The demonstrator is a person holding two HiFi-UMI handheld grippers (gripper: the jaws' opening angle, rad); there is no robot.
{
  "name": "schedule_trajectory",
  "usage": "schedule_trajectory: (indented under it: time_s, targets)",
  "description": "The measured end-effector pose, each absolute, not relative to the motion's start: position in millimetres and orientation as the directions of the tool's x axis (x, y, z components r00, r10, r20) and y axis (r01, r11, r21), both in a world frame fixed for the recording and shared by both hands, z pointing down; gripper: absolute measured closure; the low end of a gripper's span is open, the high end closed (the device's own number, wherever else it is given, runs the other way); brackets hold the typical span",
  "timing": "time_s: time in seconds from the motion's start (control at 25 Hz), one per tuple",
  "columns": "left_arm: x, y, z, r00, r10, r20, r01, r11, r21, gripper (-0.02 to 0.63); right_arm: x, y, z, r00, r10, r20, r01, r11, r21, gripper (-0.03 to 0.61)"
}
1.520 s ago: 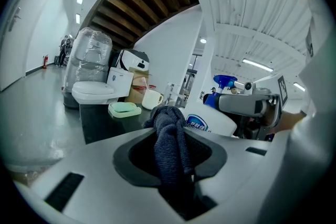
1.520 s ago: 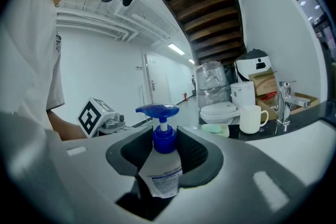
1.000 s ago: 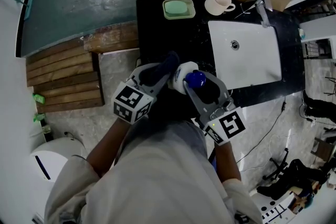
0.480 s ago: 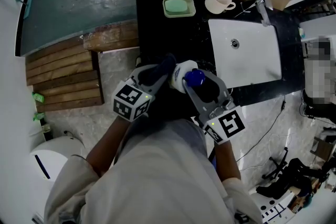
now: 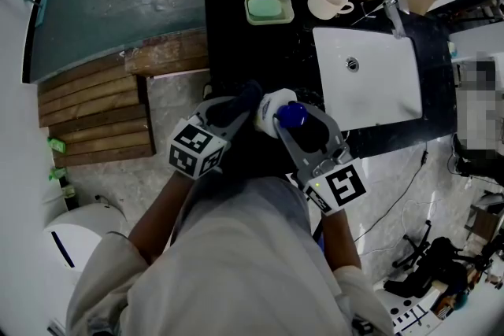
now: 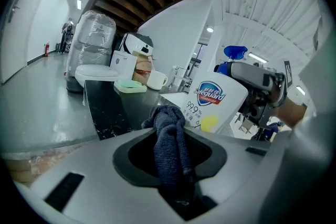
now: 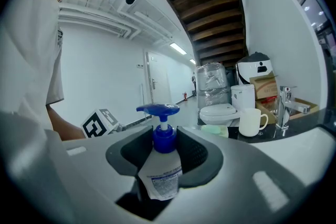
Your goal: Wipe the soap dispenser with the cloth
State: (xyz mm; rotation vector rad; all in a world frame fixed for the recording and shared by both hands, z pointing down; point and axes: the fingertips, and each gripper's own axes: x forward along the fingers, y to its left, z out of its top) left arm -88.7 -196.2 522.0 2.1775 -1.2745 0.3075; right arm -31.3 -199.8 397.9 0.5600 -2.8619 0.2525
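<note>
Right gripper [image 7: 167,140] was clamped on the soap dispenser [image 7: 160,178], jaws set fairly wide around the neck under the blue pump. The bottle was held up in front of the person, by the near edge of the black counter [image 5: 236,35].

Left gripper [image 6: 173,140] was pinched tight on a dark blue cloth [image 6: 168,122], a wad poking past the tips.

Bottle sat just ahead and to the right of the cloth, white label side toward it; contact not clear. Long axis roughly upright, leaning a little. Wiping would likely run along that side.
</note>
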Motion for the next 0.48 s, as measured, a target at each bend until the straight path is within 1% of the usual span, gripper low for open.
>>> schedule_trajectory:
  time_s: [0.36,0.48]
  targets:
    - [-90.5,-191.5,524.4,0.515,-0.713,0.477,-0.852,-0.361,0.381,0.5,-38.5,-194.9,399.2,-0.901,-0.352,0.255,-0.378,0.924,-0.062,0.444]
    - [-90.2,-191.1,523.8,0.516,-0.713,0.474,-0.85,-0.357,0.388,0.5,-39.3,-194.7,398.9,-0.9,-0.353,0.257,-0.381,0.922,-0.068,0.443]
